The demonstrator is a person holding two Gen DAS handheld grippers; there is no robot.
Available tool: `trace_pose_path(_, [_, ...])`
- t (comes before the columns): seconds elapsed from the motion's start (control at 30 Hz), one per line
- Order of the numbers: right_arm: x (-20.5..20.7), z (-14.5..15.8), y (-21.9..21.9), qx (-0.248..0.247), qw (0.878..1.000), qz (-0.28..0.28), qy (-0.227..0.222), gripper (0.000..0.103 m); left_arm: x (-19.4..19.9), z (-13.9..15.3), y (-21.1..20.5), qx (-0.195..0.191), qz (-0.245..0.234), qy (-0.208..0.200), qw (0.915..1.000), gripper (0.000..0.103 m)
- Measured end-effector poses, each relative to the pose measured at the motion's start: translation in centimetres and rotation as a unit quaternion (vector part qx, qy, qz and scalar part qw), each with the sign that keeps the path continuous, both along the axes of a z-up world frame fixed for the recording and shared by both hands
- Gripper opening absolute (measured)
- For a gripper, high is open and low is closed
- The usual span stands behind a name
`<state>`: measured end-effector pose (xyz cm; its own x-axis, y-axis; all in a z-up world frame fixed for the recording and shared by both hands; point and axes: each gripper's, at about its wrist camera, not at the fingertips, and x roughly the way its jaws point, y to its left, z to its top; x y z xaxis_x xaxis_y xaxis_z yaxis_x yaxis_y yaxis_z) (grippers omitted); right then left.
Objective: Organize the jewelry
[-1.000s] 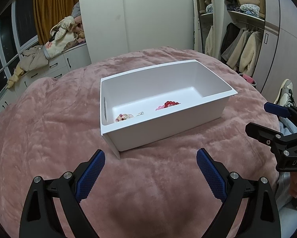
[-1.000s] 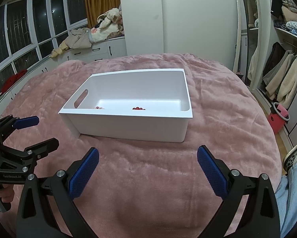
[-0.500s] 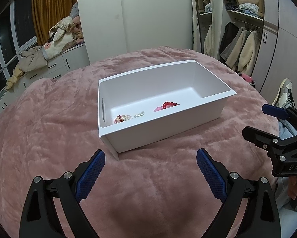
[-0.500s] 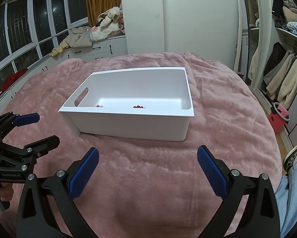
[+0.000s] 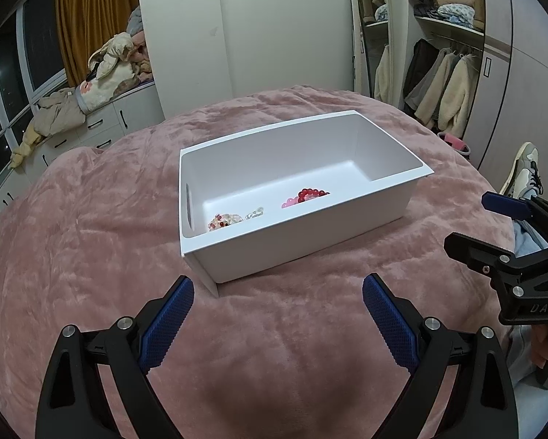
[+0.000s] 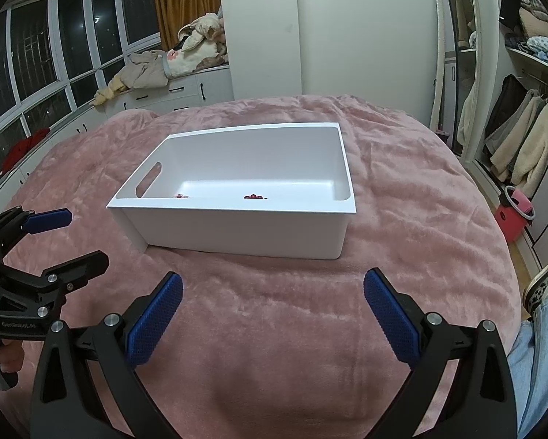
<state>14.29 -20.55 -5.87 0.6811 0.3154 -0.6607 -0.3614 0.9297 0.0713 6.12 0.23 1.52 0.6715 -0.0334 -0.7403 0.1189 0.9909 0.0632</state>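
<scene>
A white plastic bin (image 5: 303, 237) (image 6: 244, 230) sits on a pink plush blanket. Inside it lie a red bead bracelet (image 5: 312, 193) (image 6: 255, 196), a pink bead piece (image 5: 289, 203), a small clear crystal piece (image 5: 255, 213) and a pale beaded bracelet (image 5: 224, 221) (image 6: 180, 195). My left gripper (image 5: 277, 314) is open, held short of the bin's near wall, with nothing between its blue pads. My right gripper (image 6: 272, 312) is also open and empty, in front of the bin. Each gripper shows in the other's view: the right gripper (image 5: 493, 226), the left gripper (image 6: 69, 234).
The pink blanket (image 5: 91, 256) covers a wide bed around the bin. Clothes are piled on white drawers (image 6: 171, 91) by the windows. A mirror (image 6: 457, 55) and an open wardrobe with coats (image 5: 446, 91) stand to the right. A person's leg in jeans (image 6: 530, 366) is at the right edge.
Both cameras have pulled back and risen slightly, so the bin sits a little higher and farther in view. Both grippers stay open and empty.
</scene>
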Motion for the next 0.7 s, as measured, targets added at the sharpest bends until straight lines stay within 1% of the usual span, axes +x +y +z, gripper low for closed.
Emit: trace_pose_path(0.7, [0.01,0.27,-0.45,0.007,1.000,0.002,-0.003,0.098,-0.19,0.06,-0.08,0.010,-0.004,0.007,0.9999,0.095])
